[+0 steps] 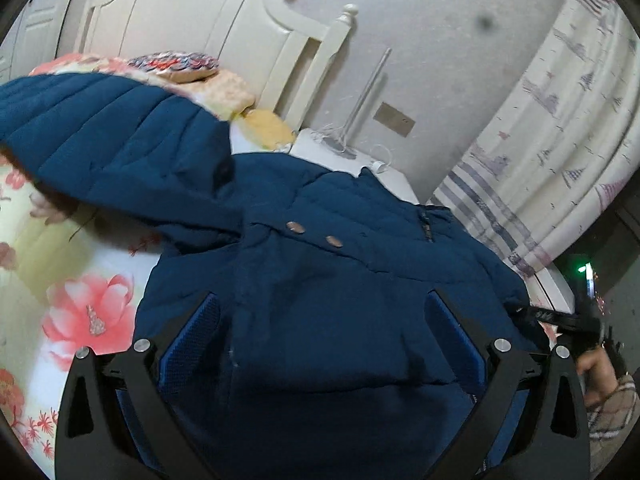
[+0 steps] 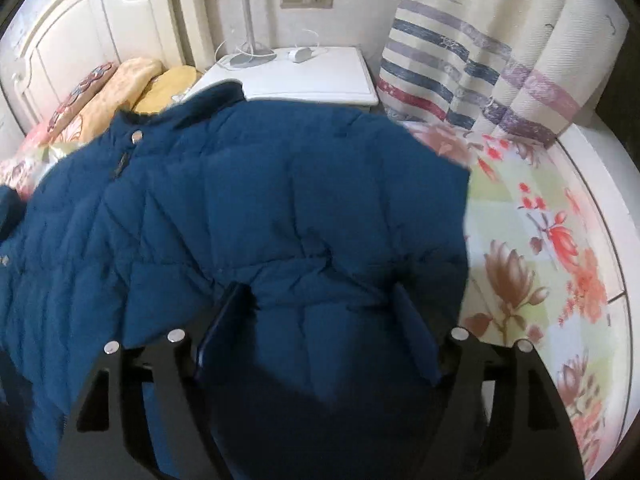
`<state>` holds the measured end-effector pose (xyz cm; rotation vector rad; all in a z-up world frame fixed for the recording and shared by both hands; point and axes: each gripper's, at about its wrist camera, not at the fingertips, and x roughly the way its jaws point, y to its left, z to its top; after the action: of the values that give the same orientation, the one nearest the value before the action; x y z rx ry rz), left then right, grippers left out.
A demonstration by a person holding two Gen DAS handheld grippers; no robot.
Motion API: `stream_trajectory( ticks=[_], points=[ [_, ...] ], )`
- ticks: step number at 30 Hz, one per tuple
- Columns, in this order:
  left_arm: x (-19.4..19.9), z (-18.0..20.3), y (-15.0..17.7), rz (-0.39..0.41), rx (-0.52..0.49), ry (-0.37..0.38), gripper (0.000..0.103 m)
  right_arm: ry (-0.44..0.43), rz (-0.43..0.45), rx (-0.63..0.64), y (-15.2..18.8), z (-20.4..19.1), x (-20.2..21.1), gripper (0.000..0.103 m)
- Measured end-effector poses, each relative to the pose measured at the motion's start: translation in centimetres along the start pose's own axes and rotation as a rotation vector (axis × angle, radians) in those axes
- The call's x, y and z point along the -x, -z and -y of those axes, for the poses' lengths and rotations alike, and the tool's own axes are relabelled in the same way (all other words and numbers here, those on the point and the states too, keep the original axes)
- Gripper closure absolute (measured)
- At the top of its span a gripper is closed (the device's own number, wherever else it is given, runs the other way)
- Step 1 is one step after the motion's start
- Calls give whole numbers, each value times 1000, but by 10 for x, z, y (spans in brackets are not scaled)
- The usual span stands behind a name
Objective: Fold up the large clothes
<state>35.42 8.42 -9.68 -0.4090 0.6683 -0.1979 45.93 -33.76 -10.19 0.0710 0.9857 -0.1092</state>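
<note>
A blue padded jacket (image 1: 304,264) lies spread on my flowered bedsheet (image 1: 80,264) — my left gripper (image 1: 320,320) stands wide apart over it, my right gripper (image 2: 324,304) likewise parted, quilted fabric bunched between its fingers, unpinched

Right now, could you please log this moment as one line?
stage: folding | blue padded jacket on bed | left gripper: open | right gripper: open

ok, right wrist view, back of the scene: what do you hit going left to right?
Headboard → yellow pillow → white nightstand → striped curtain.
</note>
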Motion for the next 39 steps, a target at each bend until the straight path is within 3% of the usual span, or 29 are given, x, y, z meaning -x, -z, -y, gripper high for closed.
stream_trajectory(
  ticks=[4,5,8,11,13,16,18,20,22,24,26,30,32,34,37,39],
  points=[
    [-4,1,1,-21,-4,-20,4,1,151,-48,-24,6,15,28],
    [-4,1,1,-20,-7,-22,4,5,148,-54,-30,7,8,28],
    [1,-2,1,3,12,-42,4,-9,1,-56,-43,14,-42,21],
    [18,-16,-2,87,82,-56,4,6,-23,-95,-52,14,-37,22],
    [38,-33,-4,196,166,-118,4,-2,76,-120,-50,4,-10,21],
    [58,-62,-3,299,321,-194,4,-77,133,-14,-40,-37,11,20],
    [68,-82,2,329,430,-238,4,-79,102,111,-31,-67,4,14],
    [75,-93,5,350,484,-279,4,-32,11,198,-18,-86,-26,10],
    [82,-96,6,371,499,-329,4,-43,25,157,-15,-82,-28,9],
    [87,-98,7,385,505,-340,4,-13,8,115,-16,-83,-18,15],
    [89,-98,8,387,515,-351,4,-23,74,110,-8,-96,12,15],
    [85,-97,5,354,510,-358,4,-133,153,257,29,-154,48,14],
    [82,-94,3,344,494,-365,4,-125,100,361,49,-191,35,14],
    [79,-90,1,343,469,-383,4,-65,59,400,59,-207,15,8],
    [77,-86,0,341,442,-408,4,-79,25,334,52,-199,16,9],
    [74,-86,0,331,435,-409,4,-79,54,298,51,-190,32,10]
  ],
)
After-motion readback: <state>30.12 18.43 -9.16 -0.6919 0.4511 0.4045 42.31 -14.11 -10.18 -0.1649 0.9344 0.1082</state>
